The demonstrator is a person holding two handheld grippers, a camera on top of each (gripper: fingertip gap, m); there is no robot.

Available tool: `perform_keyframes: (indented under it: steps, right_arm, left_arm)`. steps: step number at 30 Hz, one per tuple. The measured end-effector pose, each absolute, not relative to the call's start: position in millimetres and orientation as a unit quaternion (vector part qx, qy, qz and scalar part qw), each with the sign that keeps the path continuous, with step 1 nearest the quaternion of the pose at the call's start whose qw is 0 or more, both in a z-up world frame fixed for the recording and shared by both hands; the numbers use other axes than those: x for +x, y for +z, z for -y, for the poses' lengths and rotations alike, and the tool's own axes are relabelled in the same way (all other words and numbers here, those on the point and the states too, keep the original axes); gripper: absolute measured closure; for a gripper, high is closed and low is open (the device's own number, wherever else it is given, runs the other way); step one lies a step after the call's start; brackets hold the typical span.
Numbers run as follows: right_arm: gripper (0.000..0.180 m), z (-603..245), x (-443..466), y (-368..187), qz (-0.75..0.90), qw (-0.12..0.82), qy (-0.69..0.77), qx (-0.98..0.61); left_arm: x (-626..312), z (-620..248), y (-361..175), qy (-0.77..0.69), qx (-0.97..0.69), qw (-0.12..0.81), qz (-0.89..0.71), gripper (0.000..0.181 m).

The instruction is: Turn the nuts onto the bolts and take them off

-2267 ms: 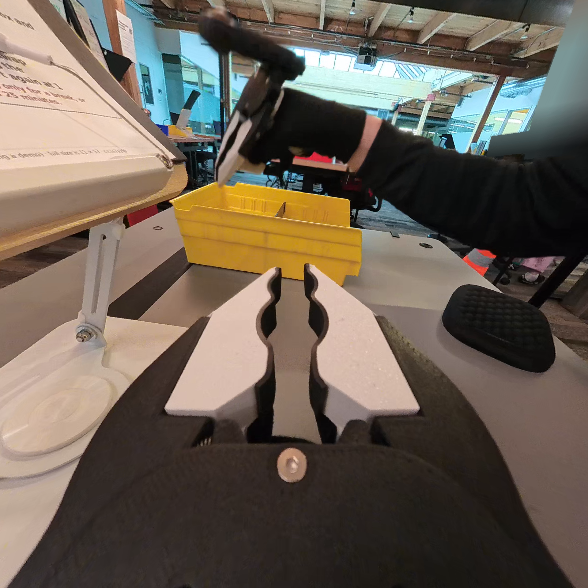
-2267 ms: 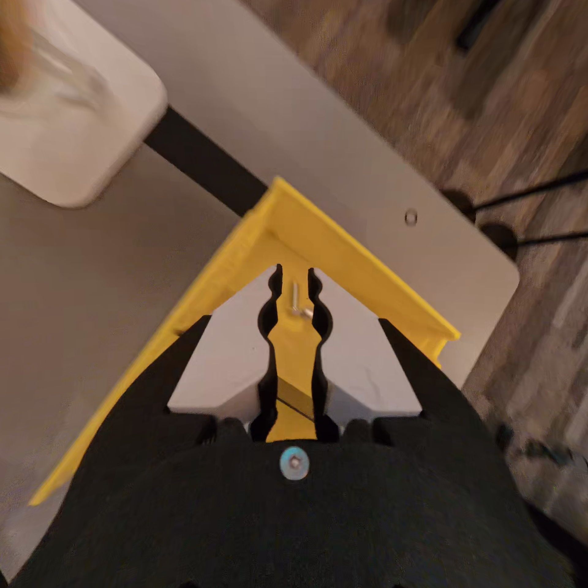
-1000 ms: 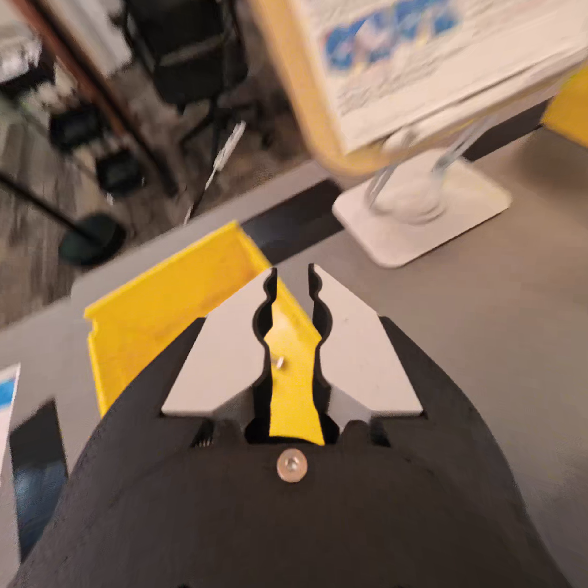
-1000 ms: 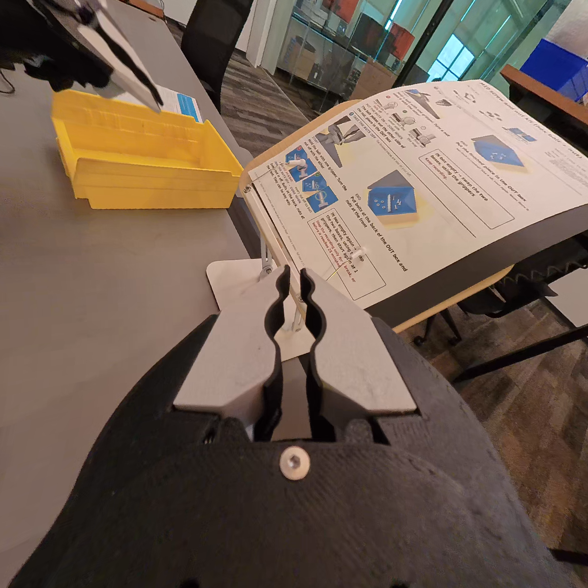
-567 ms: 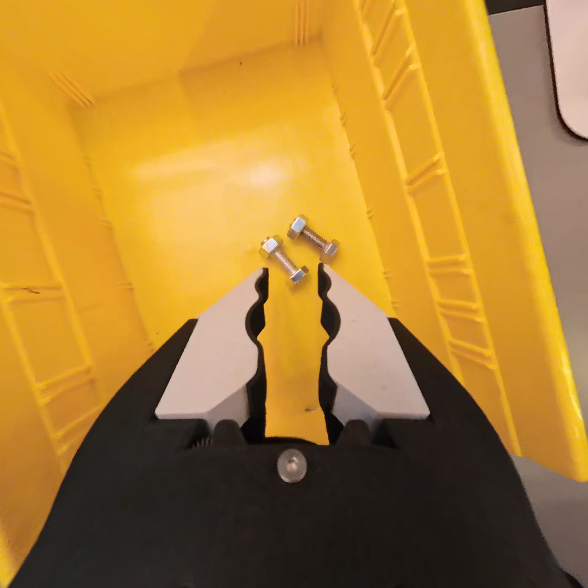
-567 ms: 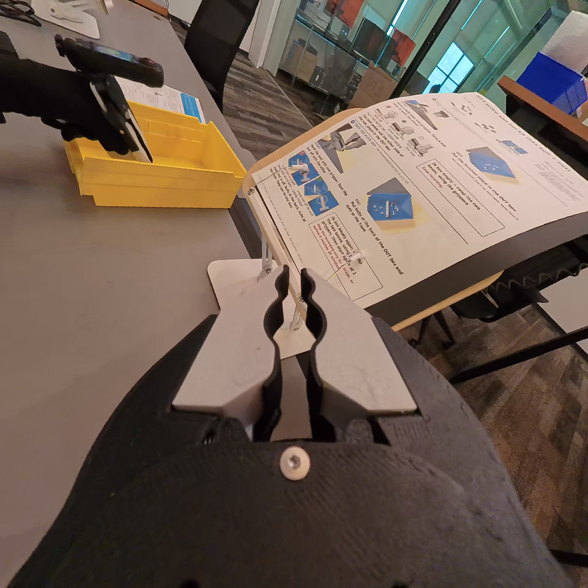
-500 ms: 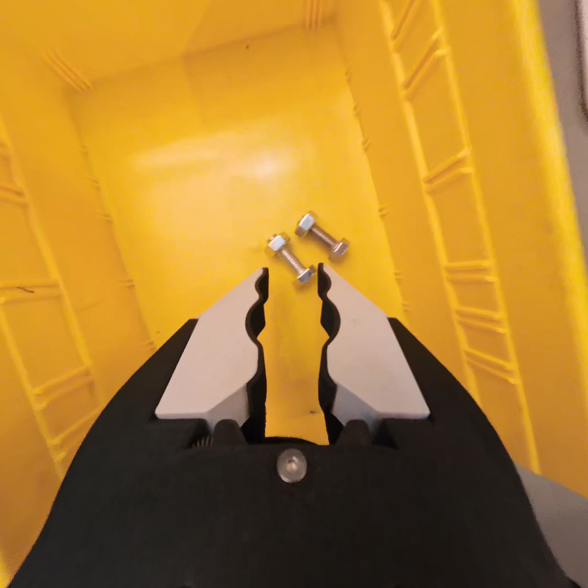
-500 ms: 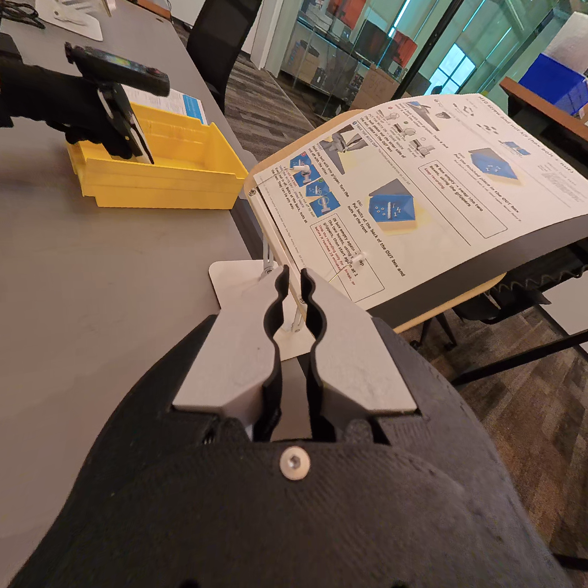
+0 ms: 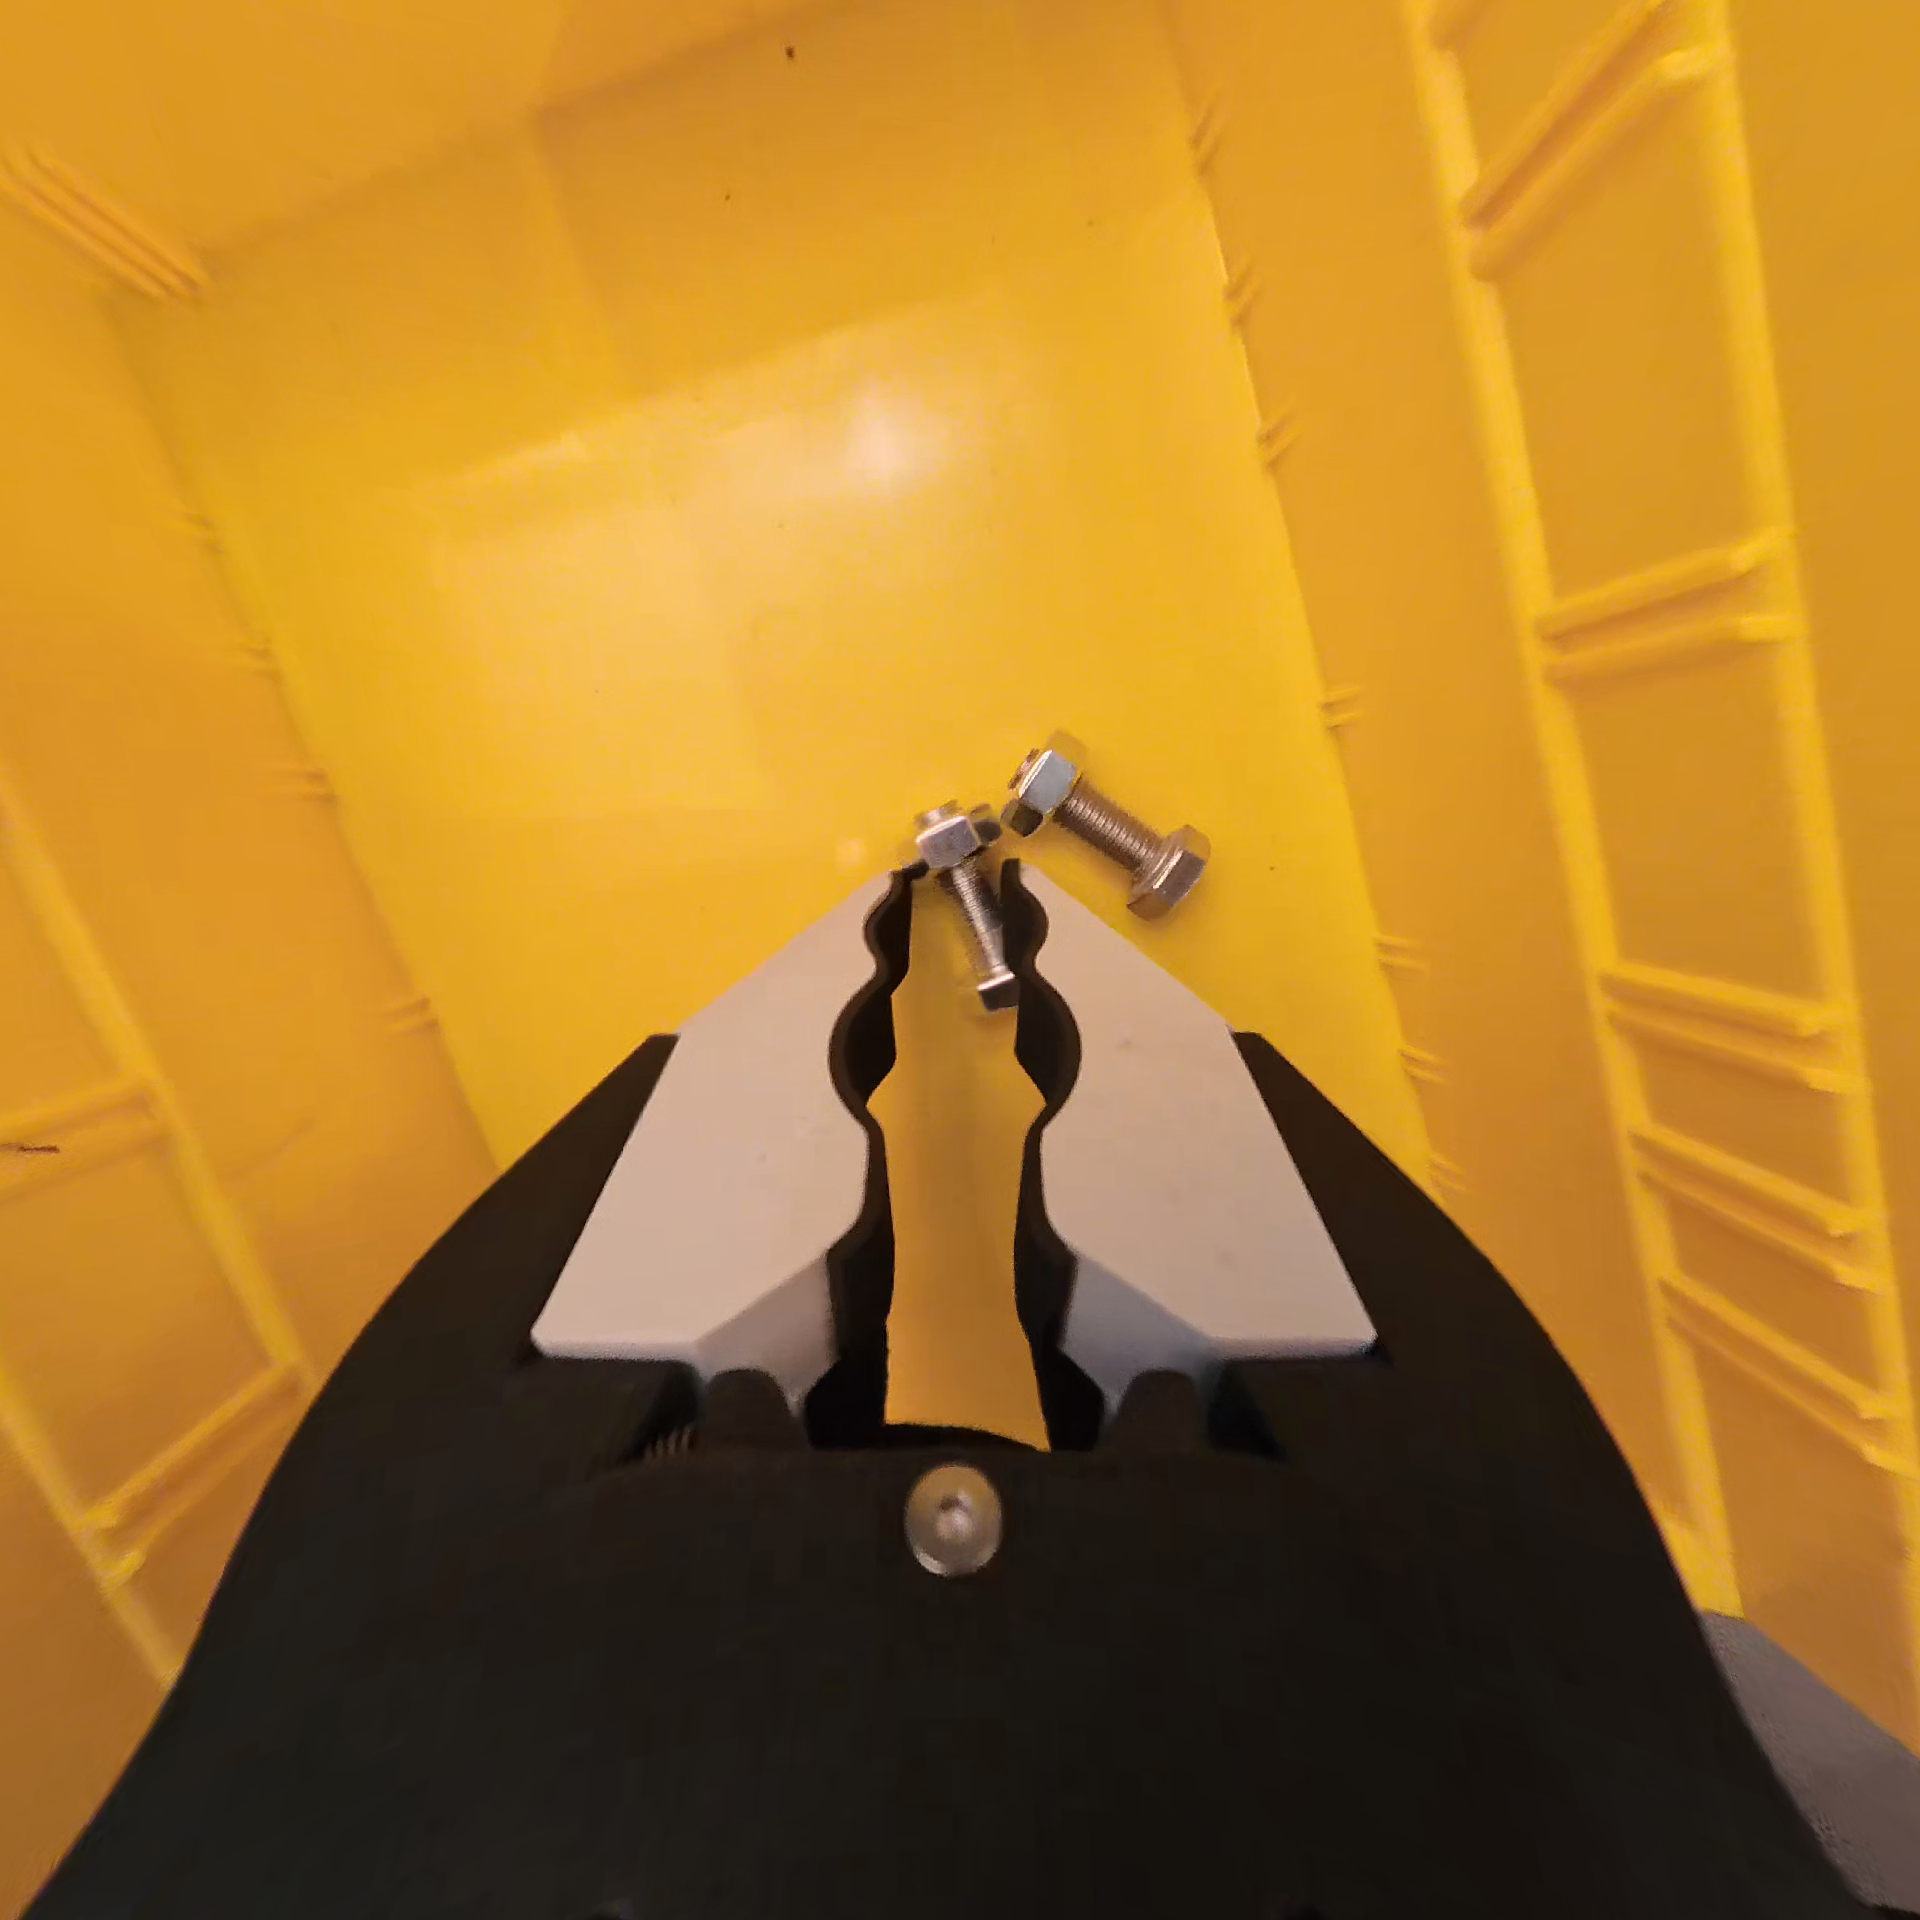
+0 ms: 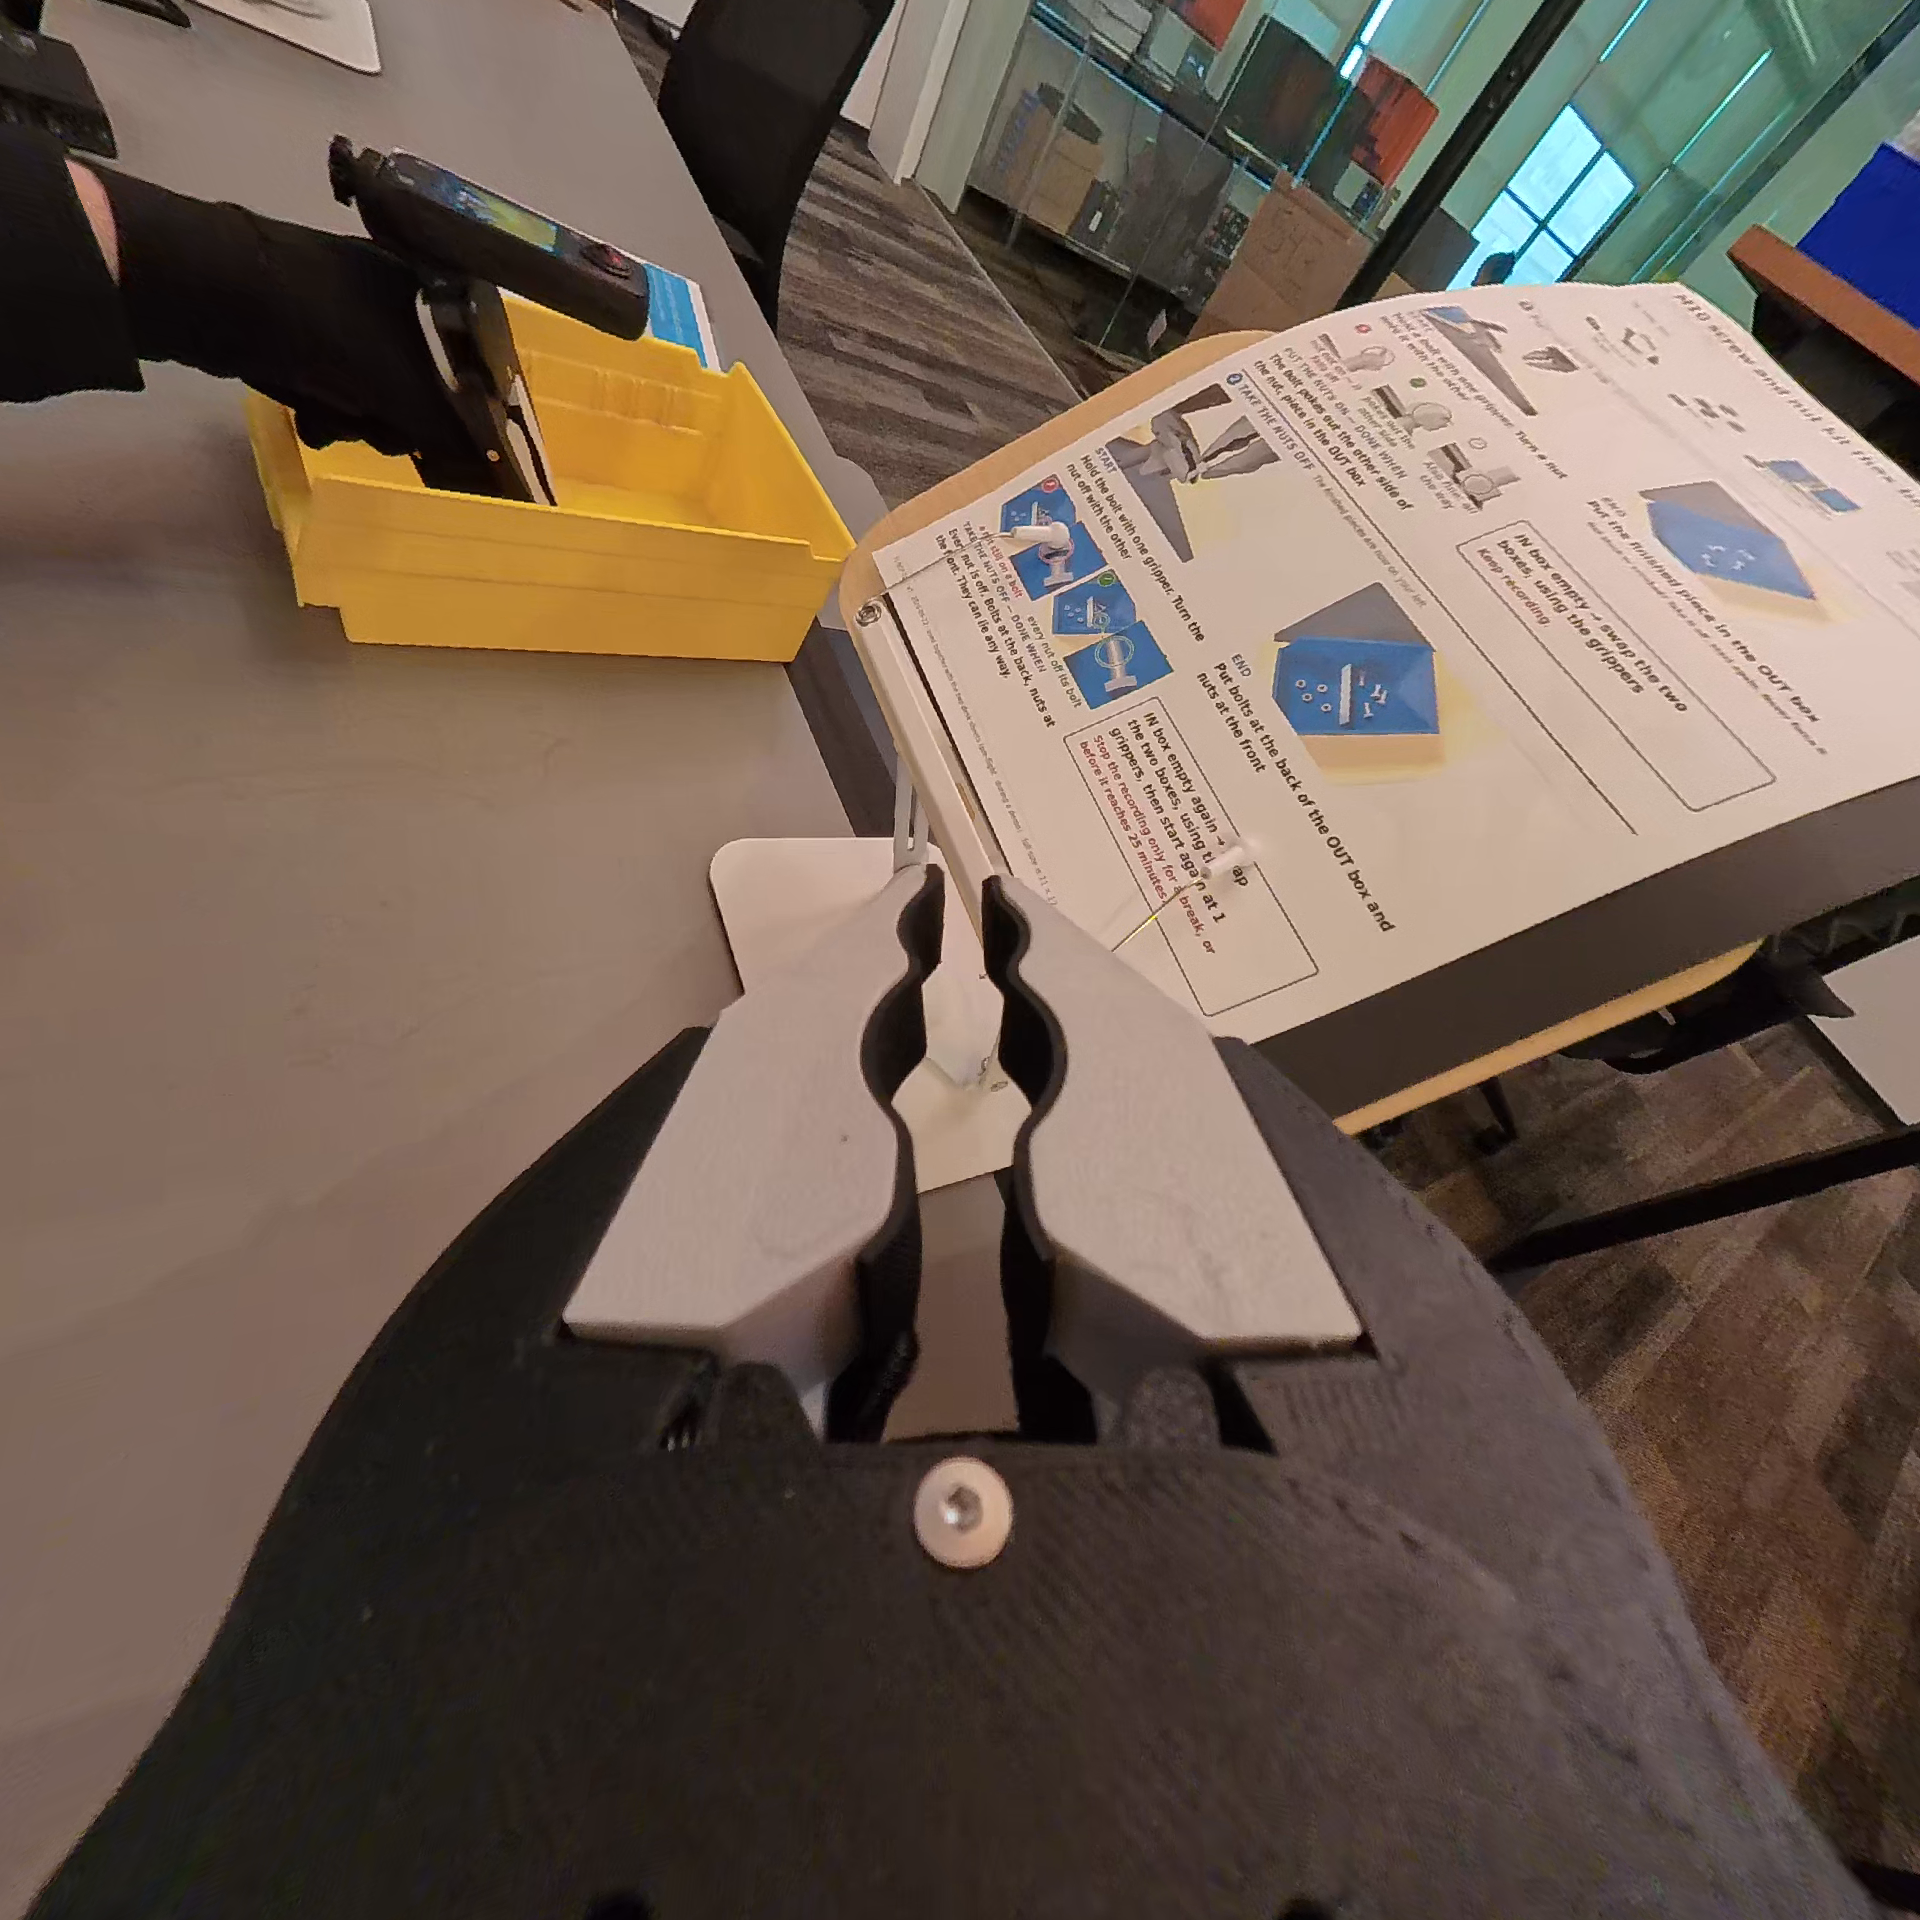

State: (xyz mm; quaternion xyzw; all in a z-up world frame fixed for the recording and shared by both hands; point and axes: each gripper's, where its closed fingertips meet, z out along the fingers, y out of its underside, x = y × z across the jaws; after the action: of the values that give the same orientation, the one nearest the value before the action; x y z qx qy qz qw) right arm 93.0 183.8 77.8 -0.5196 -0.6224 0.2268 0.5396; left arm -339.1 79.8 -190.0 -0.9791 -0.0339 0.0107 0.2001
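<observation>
The left hand-held gripper [image 9: 958, 883] has dropped deeper into the yellow bin [image 9: 623, 520]; its part-open jaws now straddle the nearer nutted bolt [image 9: 971, 914], not yet clamped, so pickup looks imminent.

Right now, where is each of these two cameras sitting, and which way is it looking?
Left wrist view: rides the left tongs, looking down into the yellow bin at two bolts; its own fingers show.
Right wrist view: rides the right tongs, looking across the grey table at an instruction sheet; a gloved hand shows.
Shared: the bin.
</observation>
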Motion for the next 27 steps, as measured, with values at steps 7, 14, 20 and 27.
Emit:
perform_keyframes:
  steps: [7,14,20,27]
  right_arm:
    - [0.174,-179.5,81.0,72.0,0.631,0.527,0.234,-0.519]
    - [0.160,-167.8,56.5,73.5,0.603,0.492,0.306,-0.549]
    - [0.148,-128.8,10.1,69.9,0.596,0.426,0.407,-0.546]
    - [0.141,-144.6,-4.5,65.9,0.497,0.377,0.527,-0.577]
  left_arm:
    - [-337.1,-81.6,-168.8,0.034,-0.959,0.283,0.001,0.174]
    - [-302.3,-90.6,-60.8,0.096,-0.877,0.464,-0.081,0.174]
    - [-180.0,-108.2,43.8,0.136,-0.763,0.584,-0.240,0.173]
    - [-54.1,-141.9,53.4,0.152,-0.668,0.620,-0.382,0.173]
